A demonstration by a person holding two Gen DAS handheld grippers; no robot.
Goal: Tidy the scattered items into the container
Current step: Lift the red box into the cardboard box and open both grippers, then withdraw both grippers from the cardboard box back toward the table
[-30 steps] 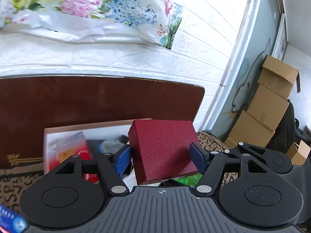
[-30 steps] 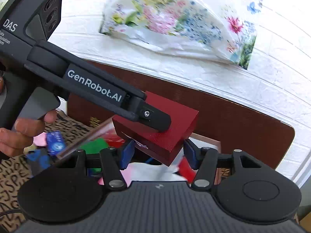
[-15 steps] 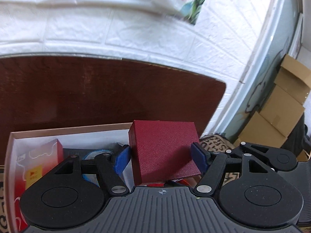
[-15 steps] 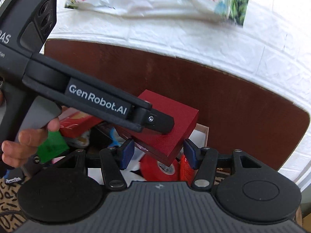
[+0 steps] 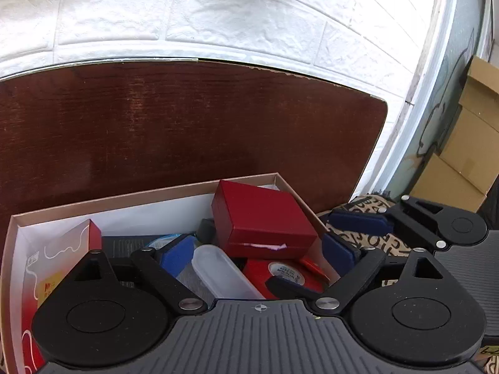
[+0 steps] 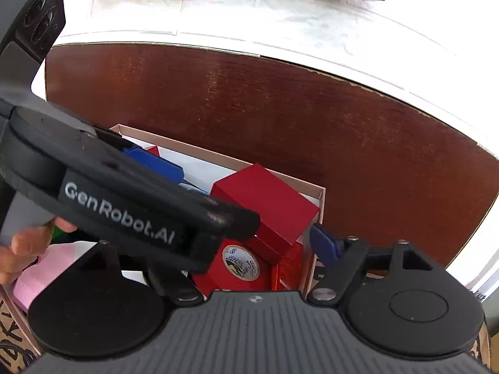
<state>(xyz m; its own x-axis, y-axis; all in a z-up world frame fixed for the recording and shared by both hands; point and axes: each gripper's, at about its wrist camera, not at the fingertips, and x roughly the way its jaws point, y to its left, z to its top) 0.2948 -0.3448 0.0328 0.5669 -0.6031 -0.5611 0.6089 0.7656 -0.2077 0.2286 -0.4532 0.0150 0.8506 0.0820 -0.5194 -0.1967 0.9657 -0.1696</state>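
Observation:
The red box [image 5: 262, 221] lies tilted on other items in the right end of the cardboard container [image 5: 124, 199]. My left gripper [image 5: 259, 255] straddles it with its jaws opening, and both blue pads stand clear of the box sides. In the right wrist view the red box [image 6: 268, 205] rests against the container's far right corner. The jaws of my right gripper [image 6: 249, 249] are opening too. Its right finger [image 6: 324, 243] is off the box, and its left finger is hidden behind the left gripper's body [image 6: 124, 205].
The container also holds a red tape roll [image 5: 287, 275], a translucent capsule [image 5: 218, 274] and a red-and-white packet [image 5: 62, 258]. A brown board [image 5: 187, 124] stands right behind it. Patterned cloth [image 5: 368, 218] and stacked cartons [image 5: 467, 143] are to the right. A hand [image 6: 21, 246] holds the left gripper.
Both grippers carried the red box forward and down into the container, then spread their jaws. The box has left the pads and now rests on the items inside.

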